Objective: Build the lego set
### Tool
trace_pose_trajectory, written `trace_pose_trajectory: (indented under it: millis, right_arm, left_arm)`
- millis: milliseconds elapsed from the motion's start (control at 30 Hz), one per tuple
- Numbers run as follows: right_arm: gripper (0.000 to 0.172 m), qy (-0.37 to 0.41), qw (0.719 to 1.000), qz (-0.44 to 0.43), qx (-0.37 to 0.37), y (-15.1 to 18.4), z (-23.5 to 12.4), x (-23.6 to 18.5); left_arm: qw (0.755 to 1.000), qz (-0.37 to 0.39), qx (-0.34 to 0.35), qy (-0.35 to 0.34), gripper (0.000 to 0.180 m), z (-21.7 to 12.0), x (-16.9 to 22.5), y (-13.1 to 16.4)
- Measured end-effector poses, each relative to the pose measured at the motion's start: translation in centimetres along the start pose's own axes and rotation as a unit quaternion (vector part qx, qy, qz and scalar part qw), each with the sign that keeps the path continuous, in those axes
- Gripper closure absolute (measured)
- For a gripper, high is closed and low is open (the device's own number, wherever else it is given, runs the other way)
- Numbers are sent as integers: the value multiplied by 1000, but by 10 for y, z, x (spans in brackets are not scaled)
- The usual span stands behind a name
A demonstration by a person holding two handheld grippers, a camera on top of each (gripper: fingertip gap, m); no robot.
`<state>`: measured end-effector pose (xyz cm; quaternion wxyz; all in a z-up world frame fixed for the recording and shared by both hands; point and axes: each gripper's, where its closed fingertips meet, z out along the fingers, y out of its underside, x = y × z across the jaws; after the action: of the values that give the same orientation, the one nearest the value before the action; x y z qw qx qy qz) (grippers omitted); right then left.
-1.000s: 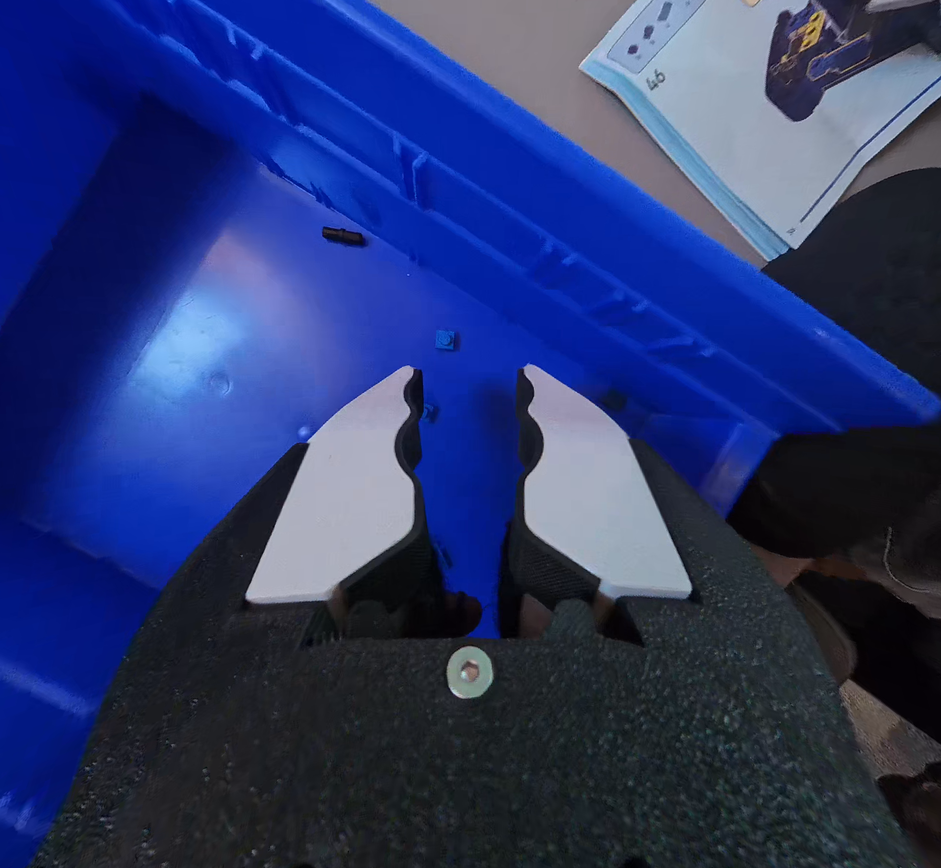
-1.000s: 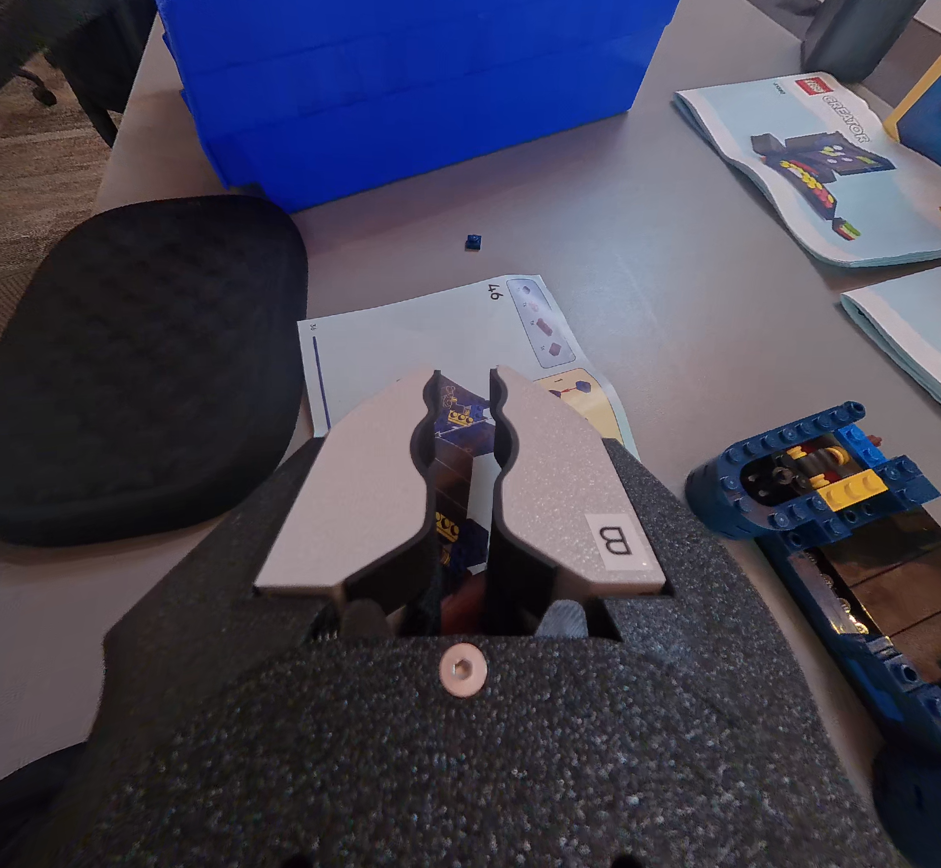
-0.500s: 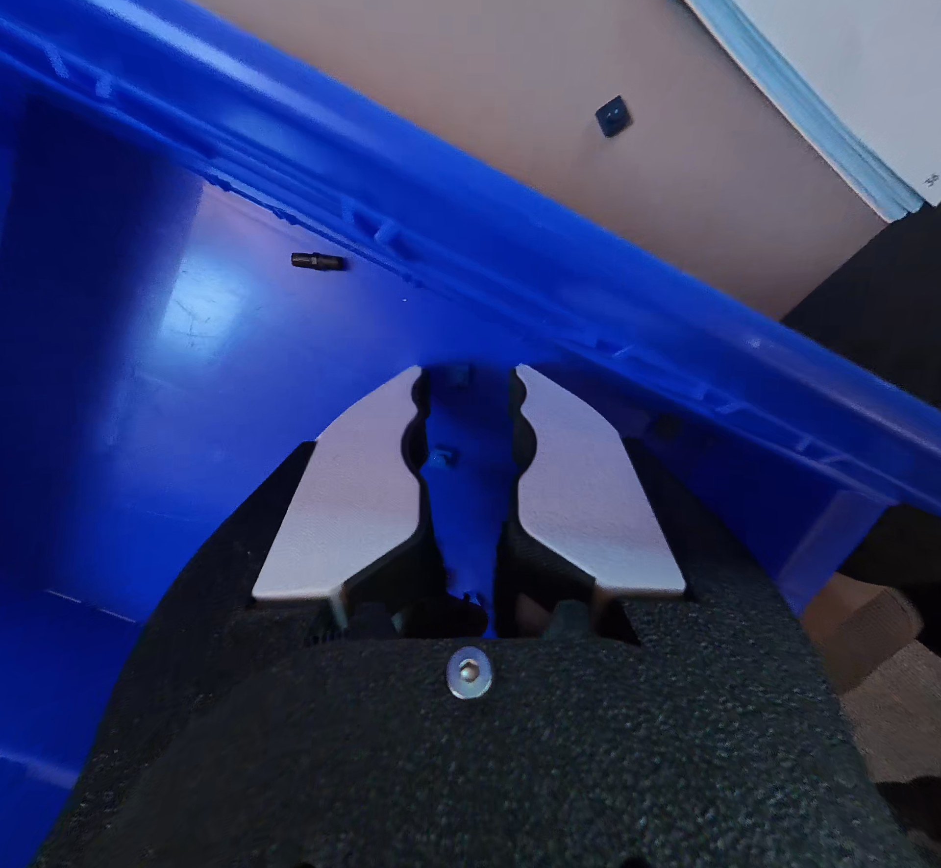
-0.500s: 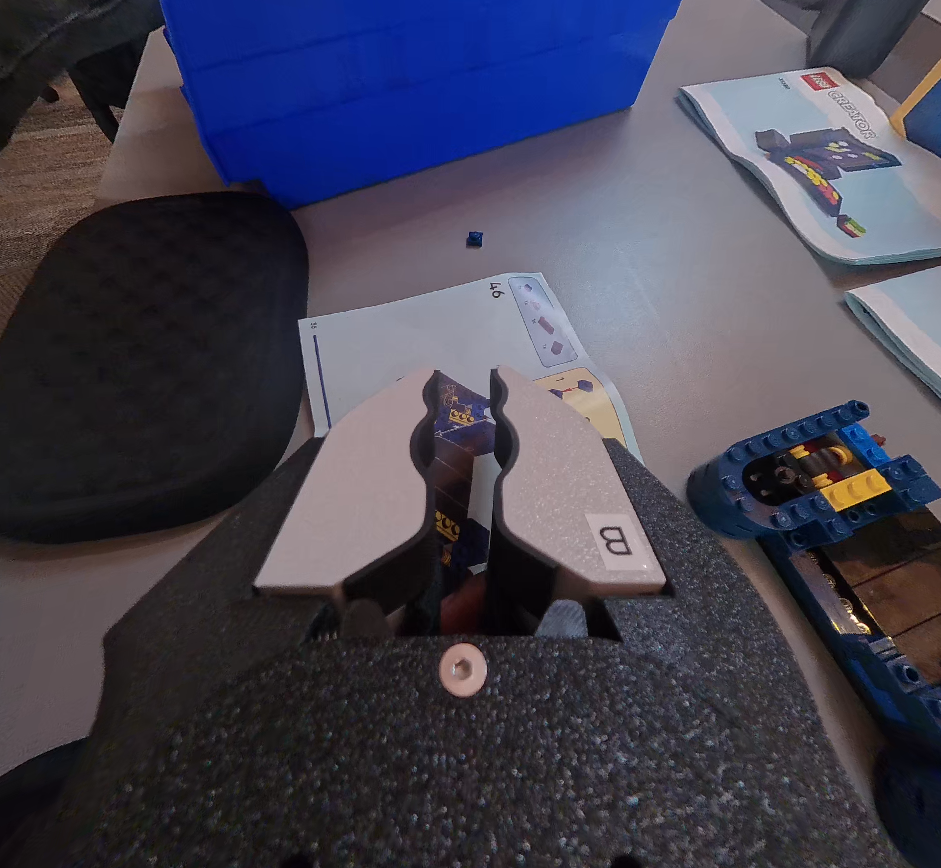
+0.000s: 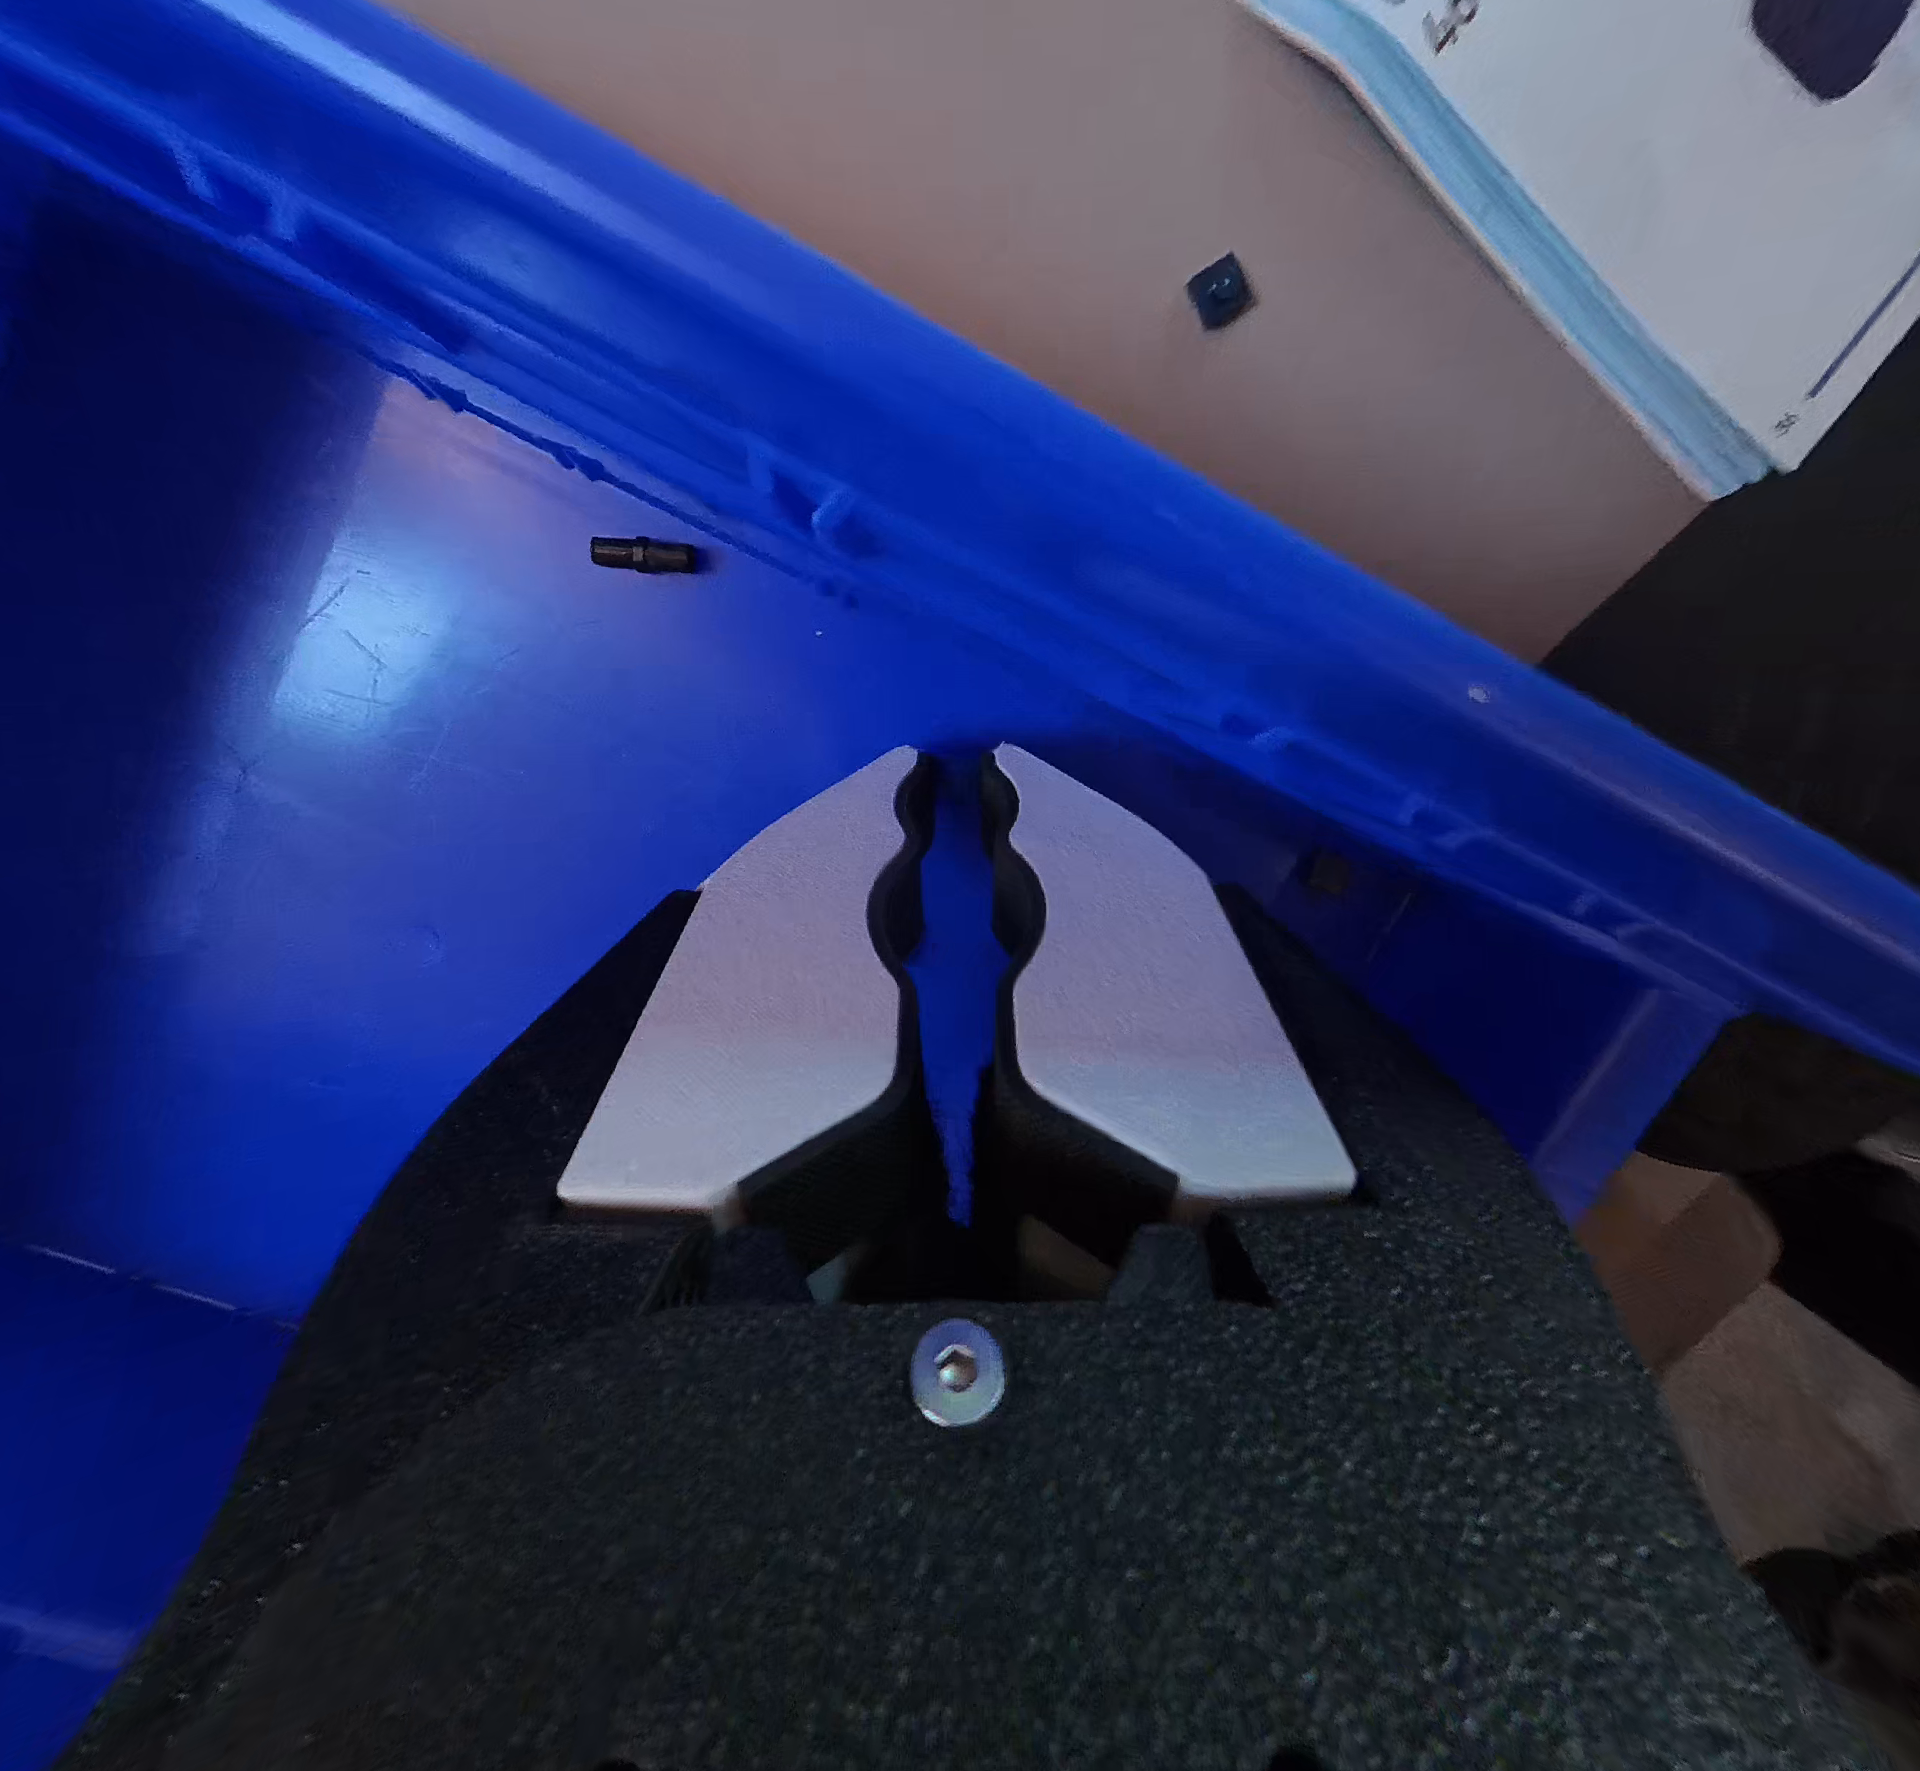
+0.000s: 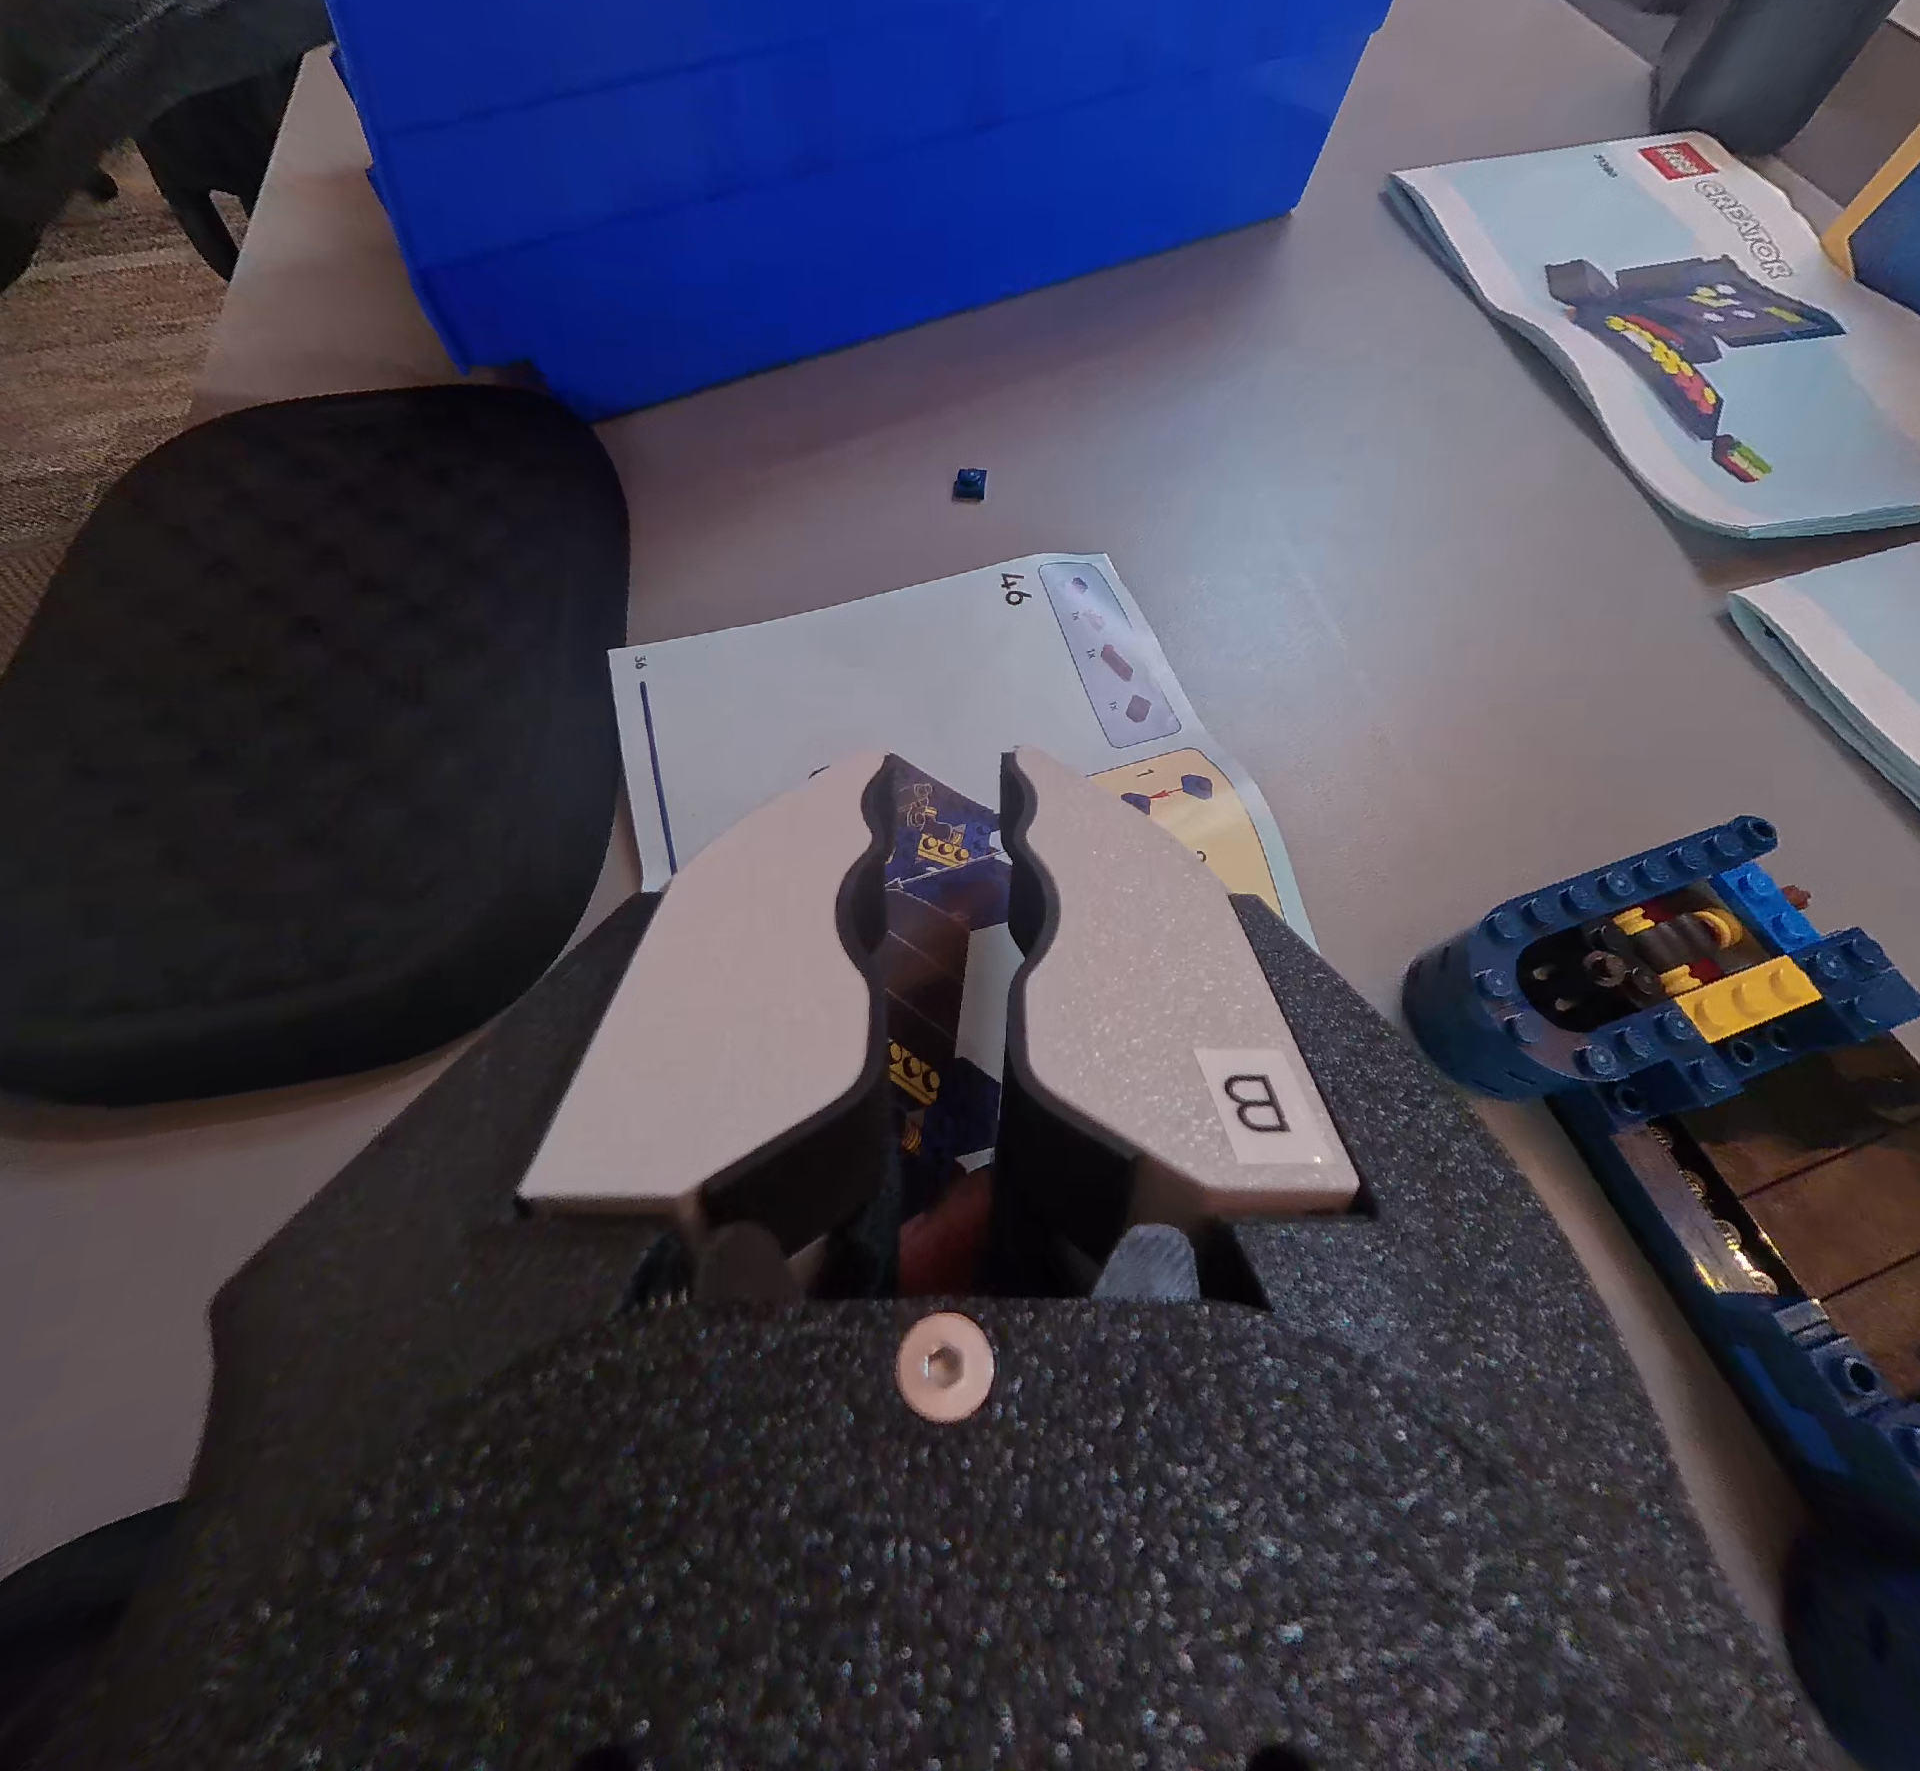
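Left gripper (image 5: 956, 765) is down inside the blue bin (image 5: 935, 433), fingers at a narrow gap near the wall; can't tell if anything sits between them. A small black pin (image 5: 642, 555) lies on the bin floor, apart from the tips. Right gripper (image 6: 943, 771) hovers over the open instruction page (image 6: 883, 672) on the tabletop (image 6: 1351, 495), fingers slightly apart, holding nothing. Tiny dark-blue brick (image 6: 969, 483) lies between page and bin; brick model (image 6: 1662, 973) to its right.

Glossy scuffed plastic bin (image 5: 436, 838); paper booklet (image 6: 883, 682); matt tabletop (image 6: 1351, 526).
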<state>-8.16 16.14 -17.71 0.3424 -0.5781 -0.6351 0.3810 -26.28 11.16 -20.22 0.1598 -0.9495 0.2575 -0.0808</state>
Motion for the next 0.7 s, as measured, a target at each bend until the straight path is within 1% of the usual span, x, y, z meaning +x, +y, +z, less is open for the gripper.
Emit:
trace_pose_trajectory:
  millis: [67, 167, 233, 333, 400, 433, 467, 700]
  right_arm:
    - [153, 0, 1000, 0, 0, 0, 0, 0]
    - [154, 0, 1000, -1, -1, 0, 0, 0]
    - [154, 0, 1000, -2, -1, 0, 0, 0]
    - [153, 0, 1000, -2, -1, 0, 0, 0]
    - [153, 0, 1000, -2, -2, 0, 0, 0]
    - [153, 0, 1000, -2, -2, 0, 0, 0]
    - [154, 0, 1000, -2, -2, 0, 0, 0]
    - [153, -1, 1000, -4, -4, 1, 0, -1]
  left_arm:
    - [1000, -3, 22, 6, 172, -7, 2, -4]
    - [1000, -5, 18, -10, 166, -14, -3, 1]
    - [1000, 3, 16, 3, 161, -13, 0, 3]
    - [1000, 4, -4, 2, 154, -8, 0, 8]
    - [999, 6, -33, -3, 148, -2, -2, 16]
    - [999, 10, -37, -17, 152, -1, -5, 15]
    - [999, 15, -38, -22, 147, -1, -5, 15]
    - [996, 30, -85, -24, 152, 1, -3, 16]
